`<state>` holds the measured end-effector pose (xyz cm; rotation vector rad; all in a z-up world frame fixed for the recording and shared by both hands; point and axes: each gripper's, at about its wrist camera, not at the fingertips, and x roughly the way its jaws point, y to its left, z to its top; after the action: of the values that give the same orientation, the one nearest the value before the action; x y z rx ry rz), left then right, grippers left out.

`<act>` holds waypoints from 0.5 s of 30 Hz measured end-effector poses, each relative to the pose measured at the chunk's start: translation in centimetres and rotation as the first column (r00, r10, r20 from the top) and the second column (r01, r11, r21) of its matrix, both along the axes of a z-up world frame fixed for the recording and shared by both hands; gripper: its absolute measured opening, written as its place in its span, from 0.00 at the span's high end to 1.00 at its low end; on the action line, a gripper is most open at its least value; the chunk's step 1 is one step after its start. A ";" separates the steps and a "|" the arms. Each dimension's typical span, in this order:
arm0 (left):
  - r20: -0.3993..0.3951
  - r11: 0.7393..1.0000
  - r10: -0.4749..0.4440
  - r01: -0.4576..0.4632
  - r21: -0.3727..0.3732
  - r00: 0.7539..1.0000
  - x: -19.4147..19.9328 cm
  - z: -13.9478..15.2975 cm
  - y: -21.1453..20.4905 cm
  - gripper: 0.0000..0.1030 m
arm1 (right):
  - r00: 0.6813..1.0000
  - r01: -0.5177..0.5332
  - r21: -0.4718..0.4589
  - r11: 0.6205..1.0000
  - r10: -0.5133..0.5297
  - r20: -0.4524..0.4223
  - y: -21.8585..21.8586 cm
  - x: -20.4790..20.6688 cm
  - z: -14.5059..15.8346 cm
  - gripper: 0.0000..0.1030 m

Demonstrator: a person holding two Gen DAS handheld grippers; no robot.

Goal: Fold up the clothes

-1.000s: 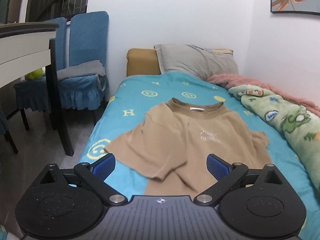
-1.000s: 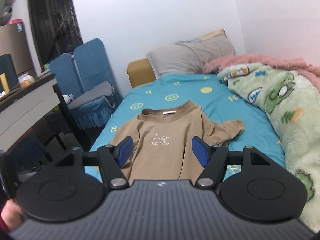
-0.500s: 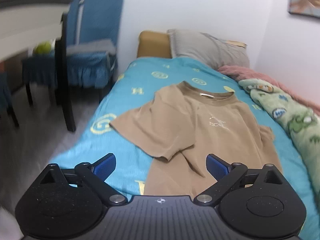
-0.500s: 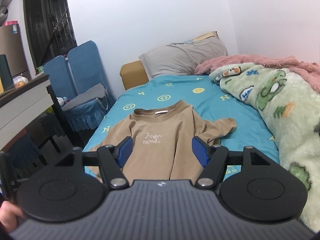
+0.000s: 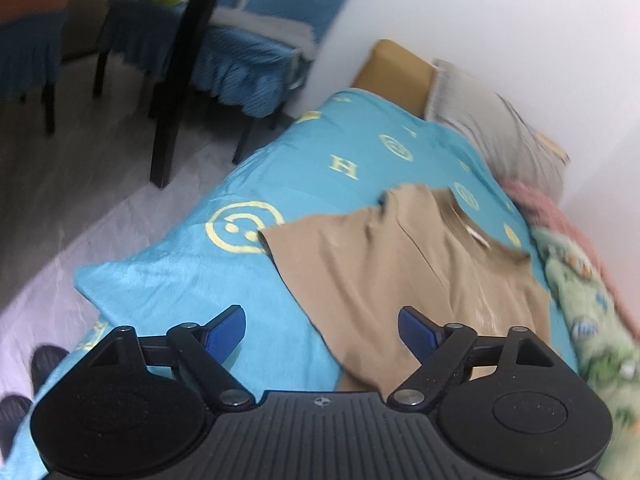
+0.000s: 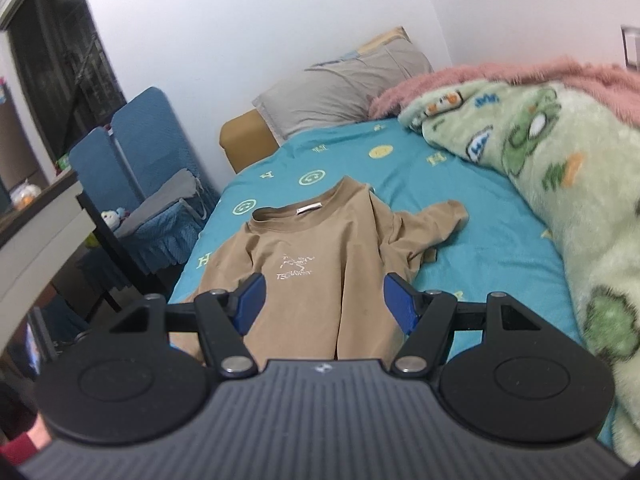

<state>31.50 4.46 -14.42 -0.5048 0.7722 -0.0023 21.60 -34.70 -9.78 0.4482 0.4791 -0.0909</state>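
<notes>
T-shirt (image 6: pixel 320 264): lies face up on the bed (image 6: pixel 472 248), one sleeve rumpled.
Your left gripper (image 5: pixel 322 330): jaws closing, nothing pinched, over the shirt's edge.
Your right gripper (image 6: pixel 322 306): spread, empty.

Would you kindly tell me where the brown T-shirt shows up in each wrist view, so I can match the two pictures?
Left wrist: brown T-shirt right of centre, running under the right finger.
Right wrist: centre, logo up, above the jaws.
Shared landmark: grey pillow at the bed's head.
</notes>
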 end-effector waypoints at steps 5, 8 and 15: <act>-0.051 0.996 0.017 -0.021 -0.090 0.999 3.3 -2.4 1.0 0.30 | 0.999 0.020 0.050 0.999 -0.018 -0.039 -1.1 1.9 -1.3 0.35; -0.058 0.993 0.004 -0.011 -0.120 0.998 4.5 -3.9 1.1 0.39 | 0.997 0.036 0.081 0.996 -0.030 -0.073 -1.6 3.2 -2.1 0.34; -0.034 1.000 -0.028 0.028 0.001 0.999 7.8 -4.0 -0.7 0.63 | 0.993 0.052 0.127 0.990 -0.038 -0.111 -2.1 5.0 -3.5 0.34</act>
<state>39.33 3.78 -18.40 -0.4937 0.8123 -0.0197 26.59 -36.79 -13.30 0.5842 0.5841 -0.1288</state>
